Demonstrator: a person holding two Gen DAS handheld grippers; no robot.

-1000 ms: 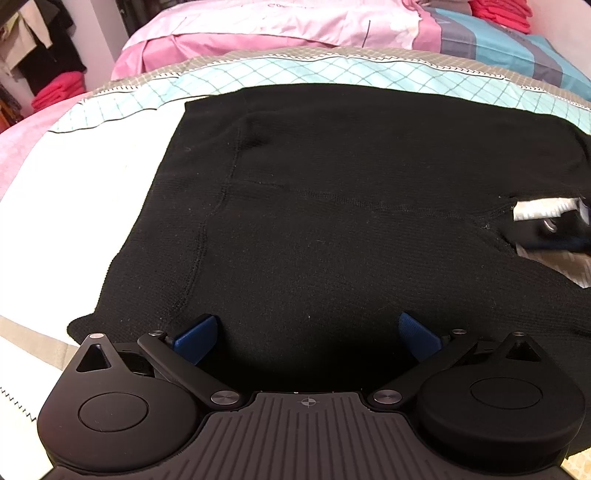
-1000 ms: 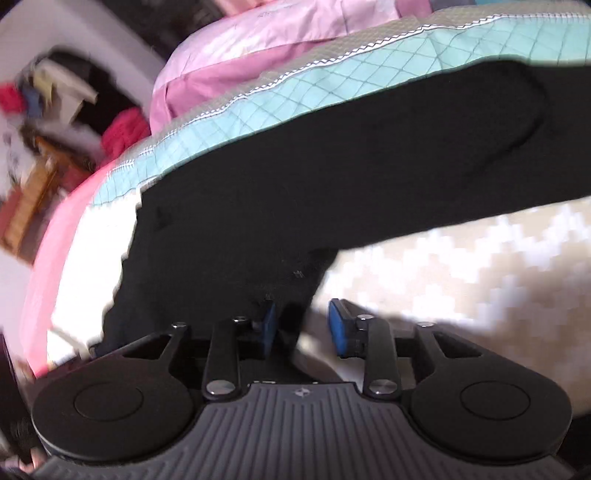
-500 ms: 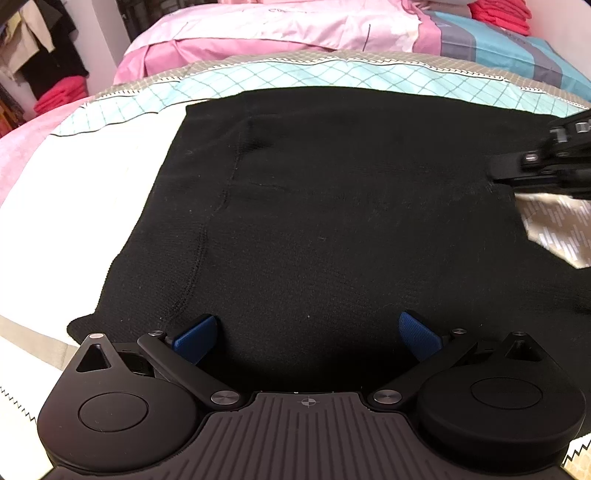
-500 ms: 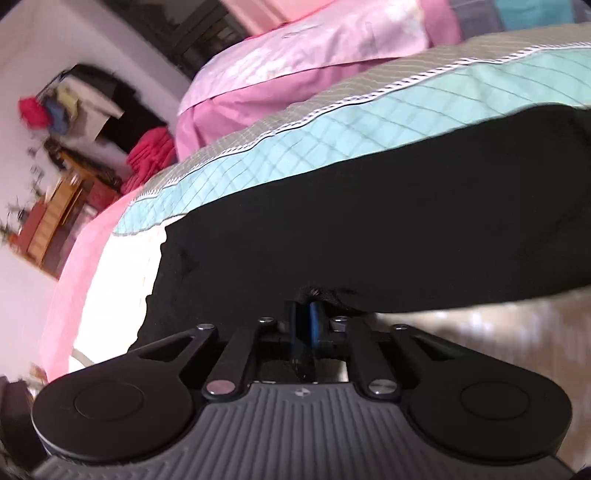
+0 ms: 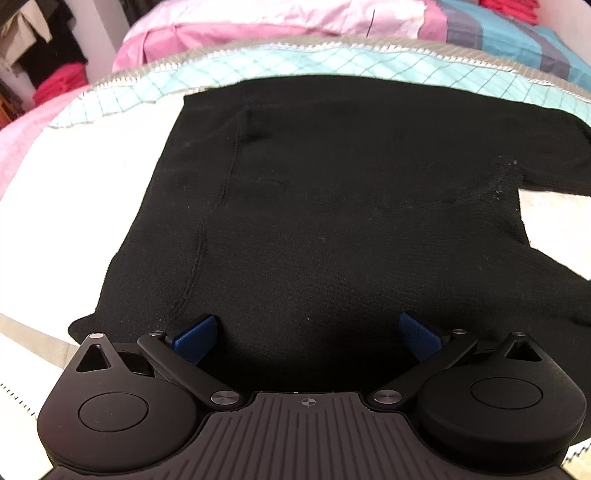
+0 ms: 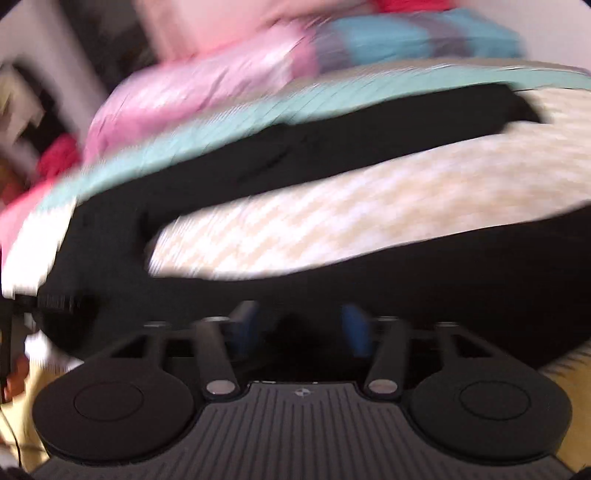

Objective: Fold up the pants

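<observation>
**Black knit pants spread on a bed, both grippers over the near edge**

A bed covered by a patchwork bedspread [image 5: 66, 177] of white, teal lattice and beige zigzag panels fills both views. A pink quilt [image 5: 258, 22] with grey and blue stripes is bunched along its far side.

A pair of black knit pants [image 5: 332, 221] lies flat across the bedspread, waist end toward the left, with a vertical seam running down the left part. In the right wrist view, which is blurred, the two legs part in a long V, and the beige zigzag panel [image 6: 369, 221] shows between them.

The left gripper [image 5: 308, 332] sits at the near edge of the pants, its blue fingertips [image 5: 195, 336] spread wide and released, with black fabric between and beneath them; nothing is grasped.

The right gripper [image 6: 299, 328] sits over the nearer leg, its blue fingertips [image 6: 354, 328] also apart and released, holding nothing.

Red folded clothes [image 5: 59, 83] are stacked beyond the bed at far left.
</observation>
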